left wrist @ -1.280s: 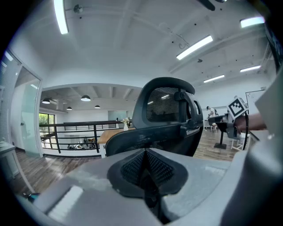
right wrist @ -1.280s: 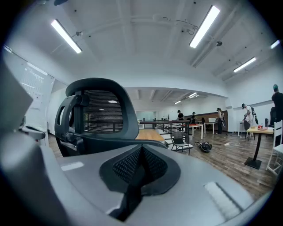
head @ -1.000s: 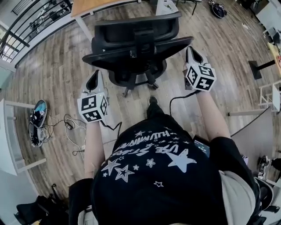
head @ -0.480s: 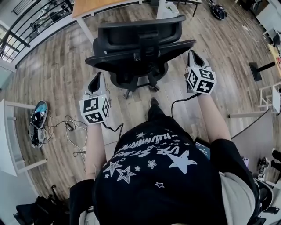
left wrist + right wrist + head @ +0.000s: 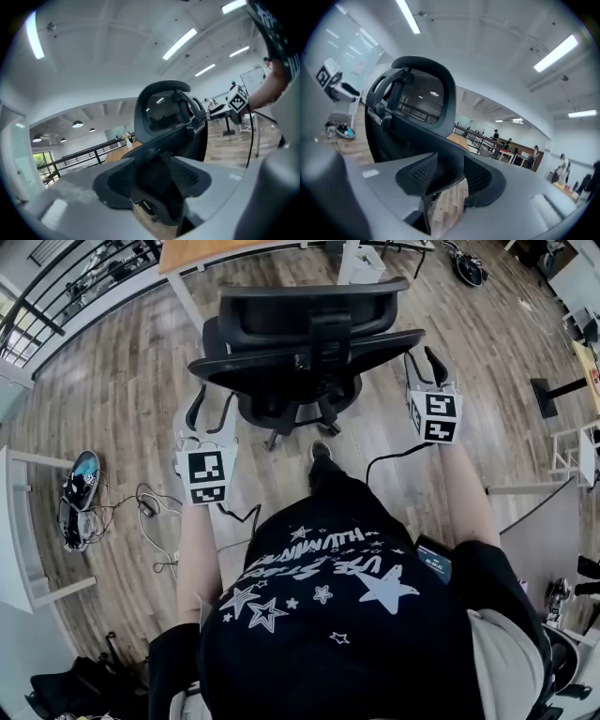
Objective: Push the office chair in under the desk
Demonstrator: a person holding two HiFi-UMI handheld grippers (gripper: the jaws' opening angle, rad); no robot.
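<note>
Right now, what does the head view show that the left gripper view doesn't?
Only the head view: the chair's wheeled base, shoes on the floor, and the left hand-held gripper whole. Only the left gripper view: ceiling lights. Both: the office chair, the desk and the right hand-held gripper. Both grippers' jaws are opening, with the chair's edge between them.

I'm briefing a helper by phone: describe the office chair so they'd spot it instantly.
Find the wooden desk at the top of the head view. Directly before it, on the plank floor, stands the office chair: all black, with mesh headrest and star-shaped base.
</note>
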